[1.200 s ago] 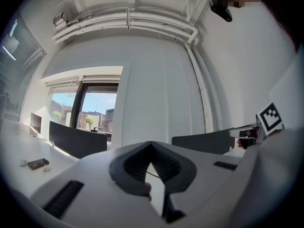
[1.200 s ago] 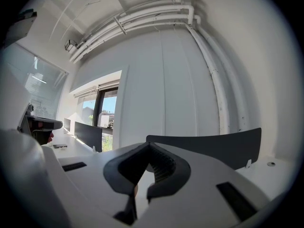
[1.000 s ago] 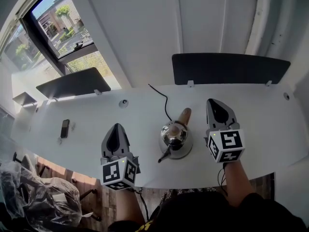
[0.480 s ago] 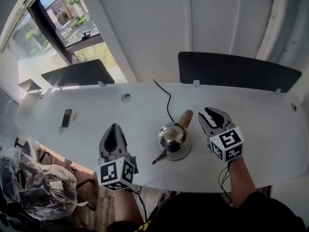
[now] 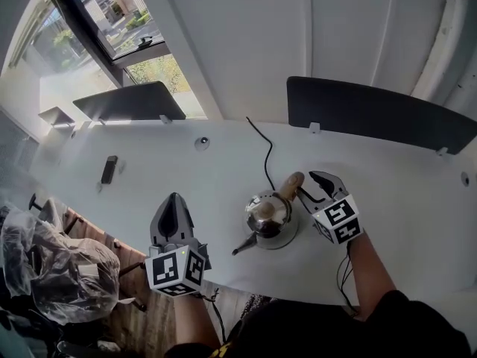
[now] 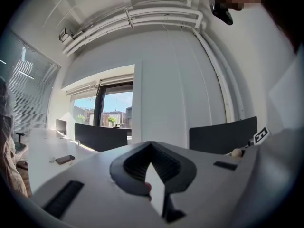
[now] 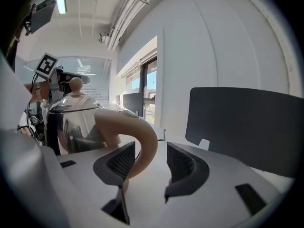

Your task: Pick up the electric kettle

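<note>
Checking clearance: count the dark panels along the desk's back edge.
2. One panel stands back left, by the window; the other back right, beyond the kettle. None looks hidden.

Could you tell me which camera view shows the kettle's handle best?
The right gripper view: the handle curves large and close through the middle. The head view shows it small from above; the left gripper view hardly shows it.
</note>
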A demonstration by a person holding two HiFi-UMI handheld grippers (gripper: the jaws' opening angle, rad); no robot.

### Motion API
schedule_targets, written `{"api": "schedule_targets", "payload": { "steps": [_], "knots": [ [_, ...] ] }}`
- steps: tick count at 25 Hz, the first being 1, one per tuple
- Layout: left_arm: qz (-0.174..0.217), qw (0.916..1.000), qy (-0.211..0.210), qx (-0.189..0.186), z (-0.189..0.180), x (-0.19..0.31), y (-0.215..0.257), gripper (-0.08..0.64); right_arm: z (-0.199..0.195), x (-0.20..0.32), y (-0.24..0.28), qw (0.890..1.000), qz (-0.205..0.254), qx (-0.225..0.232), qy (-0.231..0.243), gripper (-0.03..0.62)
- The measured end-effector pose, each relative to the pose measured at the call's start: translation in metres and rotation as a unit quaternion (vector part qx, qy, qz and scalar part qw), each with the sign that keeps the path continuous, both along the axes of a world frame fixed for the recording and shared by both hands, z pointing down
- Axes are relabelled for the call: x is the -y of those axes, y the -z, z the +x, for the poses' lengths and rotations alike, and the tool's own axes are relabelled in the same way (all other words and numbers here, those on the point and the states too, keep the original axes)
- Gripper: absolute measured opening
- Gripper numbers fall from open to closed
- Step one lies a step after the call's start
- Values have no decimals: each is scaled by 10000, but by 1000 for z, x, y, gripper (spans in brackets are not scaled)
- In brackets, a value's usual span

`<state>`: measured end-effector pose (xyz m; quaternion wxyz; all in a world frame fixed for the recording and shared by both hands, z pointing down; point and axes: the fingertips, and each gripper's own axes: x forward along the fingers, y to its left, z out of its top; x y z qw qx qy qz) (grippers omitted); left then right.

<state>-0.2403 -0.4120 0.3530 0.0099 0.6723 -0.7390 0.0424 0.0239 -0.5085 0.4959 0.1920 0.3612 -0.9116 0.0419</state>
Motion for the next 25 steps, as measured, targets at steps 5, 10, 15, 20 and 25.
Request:
{"api": "schedule_targets", "payload": {
  "steps": [5, 10, 15, 20, 25],
  "knots": [
    [-86, 9998, 180, 44, -5, -3, -6, -3, -16, 11, -11, 9994, -105, 65, 314, 190],
    [-194, 9992, 355, 62, -11, -8, -16, -3, -28, 20, -19, 9984, -160, 184, 505, 190],
    [-258, 9984, 495, 63, -20, -12, -20, -3, -40, 29, -20, 9977, -142, 316, 575, 189],
    [-348, 9977, 568, 95, -23, -13, -26, -3, -50, 36, -23, 9961, -81, 313, 819, 189],
    [-384, 9974, 607, 101, -25, -12, -29, -3, -59, 40, -23, 9944, -44, 355, 996, 185]
  ]
}}
